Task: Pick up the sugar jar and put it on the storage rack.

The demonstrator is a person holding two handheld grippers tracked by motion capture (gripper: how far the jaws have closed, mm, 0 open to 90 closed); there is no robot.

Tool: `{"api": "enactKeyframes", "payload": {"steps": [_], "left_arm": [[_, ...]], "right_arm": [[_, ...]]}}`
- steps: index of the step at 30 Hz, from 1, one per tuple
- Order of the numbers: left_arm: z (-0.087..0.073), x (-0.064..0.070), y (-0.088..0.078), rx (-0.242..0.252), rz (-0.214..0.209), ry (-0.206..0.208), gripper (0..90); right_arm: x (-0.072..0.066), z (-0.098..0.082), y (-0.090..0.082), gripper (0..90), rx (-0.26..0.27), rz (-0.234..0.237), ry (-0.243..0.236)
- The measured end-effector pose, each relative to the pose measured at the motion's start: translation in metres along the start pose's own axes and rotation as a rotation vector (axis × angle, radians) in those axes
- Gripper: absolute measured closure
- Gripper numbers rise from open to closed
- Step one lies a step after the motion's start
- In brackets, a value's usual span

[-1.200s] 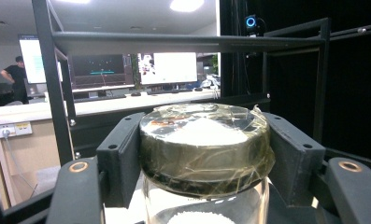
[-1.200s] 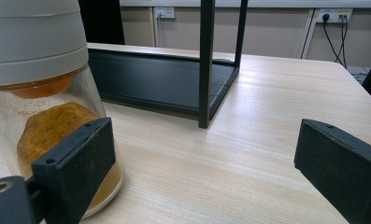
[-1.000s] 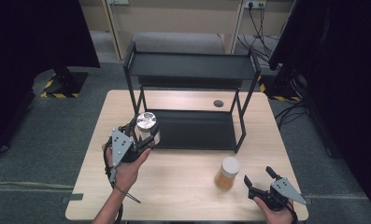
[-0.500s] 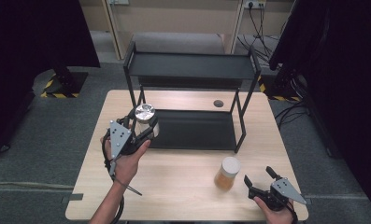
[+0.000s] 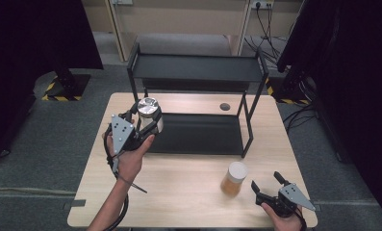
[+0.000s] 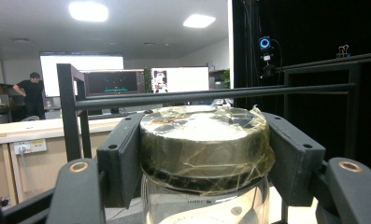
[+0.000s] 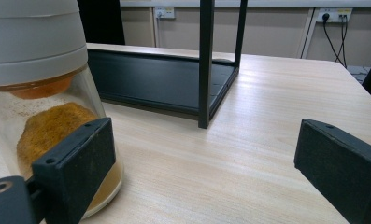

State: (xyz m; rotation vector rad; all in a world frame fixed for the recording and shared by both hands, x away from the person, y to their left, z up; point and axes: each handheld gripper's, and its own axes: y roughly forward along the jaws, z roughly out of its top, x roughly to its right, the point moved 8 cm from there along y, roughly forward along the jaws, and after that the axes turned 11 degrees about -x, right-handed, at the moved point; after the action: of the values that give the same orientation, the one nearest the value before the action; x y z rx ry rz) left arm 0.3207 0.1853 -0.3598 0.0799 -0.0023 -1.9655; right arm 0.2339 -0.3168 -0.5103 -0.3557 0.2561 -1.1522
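Your left hand-held gripper [image 5: 143, 126] is clamped on the lid of the upright clear glass jar with a foil-taped lid [image 5: 149, 113], held off the tabletop [image 5: 188, 192] at the black two-tier metal rack's [image 5: 198, 72] front-left corner, lower shelf just beyond; right hand-held gripper [image 5: 268, 187] gapes empty beside the white-lidded jar of orange powder [image 5: 234, 178] near the tabletop's front-right corner.

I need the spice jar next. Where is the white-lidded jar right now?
In the high view the white-lidded jar stands on the table's front right, just left of the open right tool and in front of the black rack.
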Motion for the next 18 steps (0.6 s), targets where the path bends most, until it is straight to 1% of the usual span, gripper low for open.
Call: {"api": "enactKeyframes", "payload": {"steps": [3,18], "left_arm": [[0.003,0.0,0.002,0.005,0.002,-0.003,34.7],[0.019,-0.003,0.011,0.021,0.017,0.007,34.7]], "right_arm": [[0.0,0.0,0.0,5.5,0.0,0.0,-0.002],[0.0,0.0,0.0,5.4,0.0,-0.001,-0.005]]}}
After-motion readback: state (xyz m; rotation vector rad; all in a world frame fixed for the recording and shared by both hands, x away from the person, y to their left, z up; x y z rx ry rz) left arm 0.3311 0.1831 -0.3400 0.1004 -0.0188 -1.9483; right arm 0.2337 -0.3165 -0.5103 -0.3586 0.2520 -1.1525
